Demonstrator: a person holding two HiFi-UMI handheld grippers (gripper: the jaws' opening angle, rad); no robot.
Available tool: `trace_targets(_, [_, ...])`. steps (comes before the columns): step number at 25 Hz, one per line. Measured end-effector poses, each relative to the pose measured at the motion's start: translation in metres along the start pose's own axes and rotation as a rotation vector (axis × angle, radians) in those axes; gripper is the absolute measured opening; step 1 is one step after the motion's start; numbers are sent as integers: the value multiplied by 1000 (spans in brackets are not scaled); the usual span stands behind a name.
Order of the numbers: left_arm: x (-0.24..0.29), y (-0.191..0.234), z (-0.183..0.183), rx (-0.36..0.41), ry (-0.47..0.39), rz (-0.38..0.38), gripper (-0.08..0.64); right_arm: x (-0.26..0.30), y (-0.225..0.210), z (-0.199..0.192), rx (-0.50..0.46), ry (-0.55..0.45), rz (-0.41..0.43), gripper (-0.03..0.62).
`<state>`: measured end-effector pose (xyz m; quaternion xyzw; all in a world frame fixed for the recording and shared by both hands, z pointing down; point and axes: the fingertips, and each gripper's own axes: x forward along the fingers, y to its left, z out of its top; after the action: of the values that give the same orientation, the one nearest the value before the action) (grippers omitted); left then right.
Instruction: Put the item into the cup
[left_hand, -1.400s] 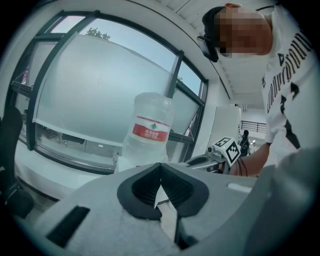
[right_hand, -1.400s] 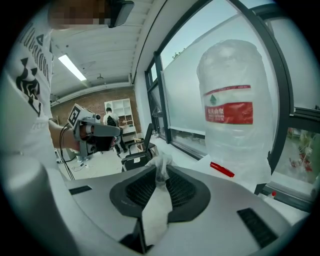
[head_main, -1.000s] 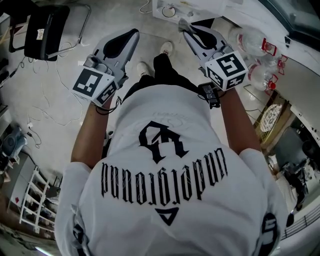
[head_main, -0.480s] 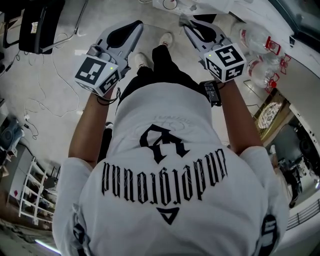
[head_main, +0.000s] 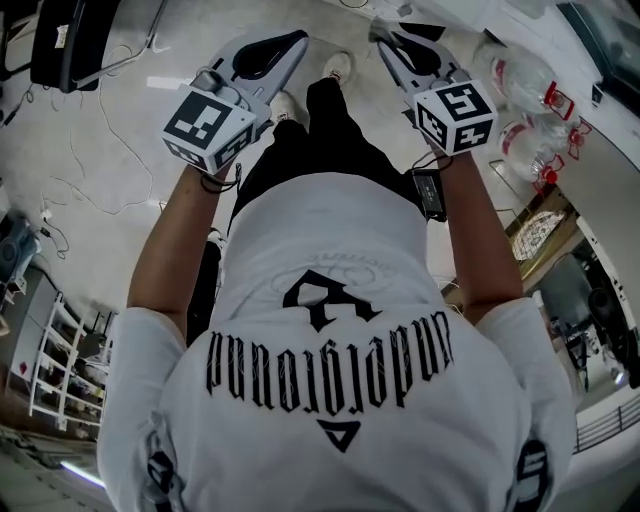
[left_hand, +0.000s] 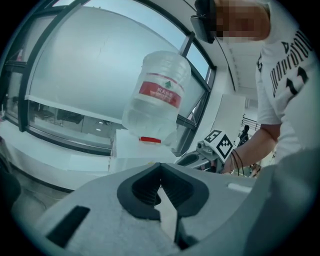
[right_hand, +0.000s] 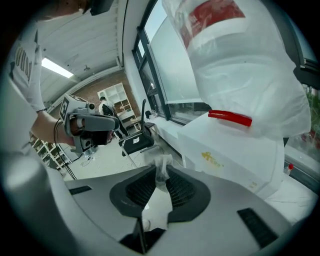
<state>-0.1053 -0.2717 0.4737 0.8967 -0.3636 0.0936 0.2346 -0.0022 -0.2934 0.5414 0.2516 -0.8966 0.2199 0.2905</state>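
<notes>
I hold both grippers out in front of me above the floor. My right gripper (head_main: 380, 36) (right_hand: 160, 176) is shut on a small crumpled piece of clear plastic (right_hand: 163, 164), which sticks out past the jaw tips and shows faintly as clear plastic (head_main: 372, 24) in the head view. My left gripper (head_main: 298, 40) (left_hand: 160, 171) is shut with nothing between its pads. Each gripper shows in the other's view: the right gripper (left_hand: 196, 159) and the left gripper (right_hand: 102, 122). No cup is in view.
An upturned water jug (left_hand: 157, 95) (right_hand: 240, 60) sits on a white dispenser box (right_hand: 225, 150) close ahead on the right. More jugs (head_main: 522, 78) lie at the right. A black chair (head_main: 70, 40) (right_hand: 137, 142) and loose cables (head_main: 90, 190) are on the floor at the left.
Both grippers have shifted slightly forward and up in the head view, and the left one has moved right. The right gripper stays shut on the plastic.
</notes>
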Motion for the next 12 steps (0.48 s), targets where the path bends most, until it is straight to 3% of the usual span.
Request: trace_targets(12, [36, 36, -59, -35, 83, -1, 15, 52, -27, -30, 26, 57, -17, 67])
